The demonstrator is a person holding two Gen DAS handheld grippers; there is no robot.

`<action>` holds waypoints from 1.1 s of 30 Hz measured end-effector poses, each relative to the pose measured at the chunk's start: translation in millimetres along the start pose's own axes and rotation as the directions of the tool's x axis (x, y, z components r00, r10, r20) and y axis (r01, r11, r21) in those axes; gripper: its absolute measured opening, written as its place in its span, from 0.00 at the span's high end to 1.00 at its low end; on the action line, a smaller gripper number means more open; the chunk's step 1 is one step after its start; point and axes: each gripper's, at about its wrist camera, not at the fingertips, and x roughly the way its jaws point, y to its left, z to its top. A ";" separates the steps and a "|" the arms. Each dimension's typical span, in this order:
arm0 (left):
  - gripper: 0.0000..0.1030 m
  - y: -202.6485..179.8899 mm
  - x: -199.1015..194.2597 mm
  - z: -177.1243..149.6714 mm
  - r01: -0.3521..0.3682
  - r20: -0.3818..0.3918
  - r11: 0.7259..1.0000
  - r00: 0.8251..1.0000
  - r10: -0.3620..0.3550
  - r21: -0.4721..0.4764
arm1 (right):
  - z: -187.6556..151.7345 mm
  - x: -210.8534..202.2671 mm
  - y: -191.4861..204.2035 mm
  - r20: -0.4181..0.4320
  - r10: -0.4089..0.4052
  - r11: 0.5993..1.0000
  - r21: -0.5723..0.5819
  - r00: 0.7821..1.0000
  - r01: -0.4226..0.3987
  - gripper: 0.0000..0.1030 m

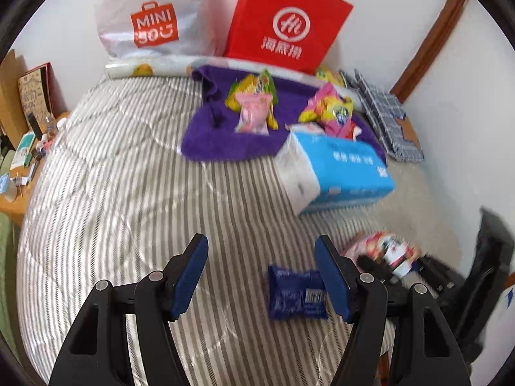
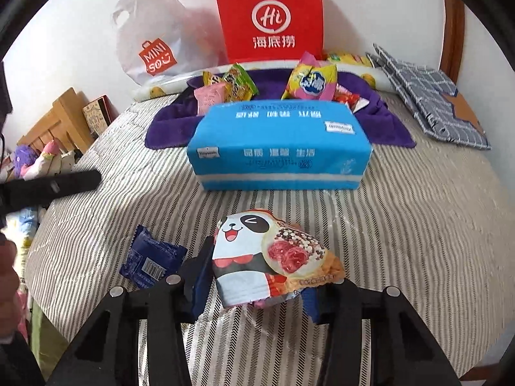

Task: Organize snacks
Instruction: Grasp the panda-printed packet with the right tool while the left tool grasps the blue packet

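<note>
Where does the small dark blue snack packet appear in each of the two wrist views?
Left wrist view: the dark blue snack packet lies low and centre-right on the striped bedcover, beside the right finger of the left gripper.
Right wrist view: it lies lower left, left of the panda snack bag.
Shared landmark: the blue tissue pack.

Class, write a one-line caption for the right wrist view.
Right tool closes on crinkly panda-print snack packet on striped quilt.

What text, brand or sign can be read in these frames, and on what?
"MINISO": white plastic bag.
"Hi" and "海底捞": red paper bag.
Blue tissue pack: print blurred, unreadable.
Dark blue packet: barcode only, digits too small.
Panda snack bag: print too small.
</note>
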 end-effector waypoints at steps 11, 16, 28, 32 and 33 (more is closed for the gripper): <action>0.34 -13.9 43.2 -33.5 0.059 -0.132 0.998 0.990 -0.058 -0.001 | -1.4 -47.1 -44.2 0.095 -0.061 0.994 0.092 0.994 0.053 0.57; 0.23 -25.9 46.3 -37.4 0.060 -0.111 0.998 0.992 -0.058 0.011 | -7.8 -56.5 -65.2 0.101 -0.079 0.989 0.136 0.992 0.064 0.57; 0.47 -72.1 63.5 -55.4 -0.225 0.027 0.957 0.974 0.224 0.181 | -21.3 -60.1 -94.5 0.094 -0.079 0.977 0.207 0.992 0.059 0.57; 0.58 -67.8 62.5 -50.9 -0.188 0.020 0.966 0.982 0.187 0.176 | -25.1 -61.6 -97.9 0.092 -0.086 0.975 0.212 0.992 0.065 0.57; 0.59 -65.9 62.5 -49.0 -0.175 0.015 0.970 0.984 0.175 0.167 | -25.6 -62.1 -99.1 0.091 -0.086 0.974 0.216 0.992 0.064 0.58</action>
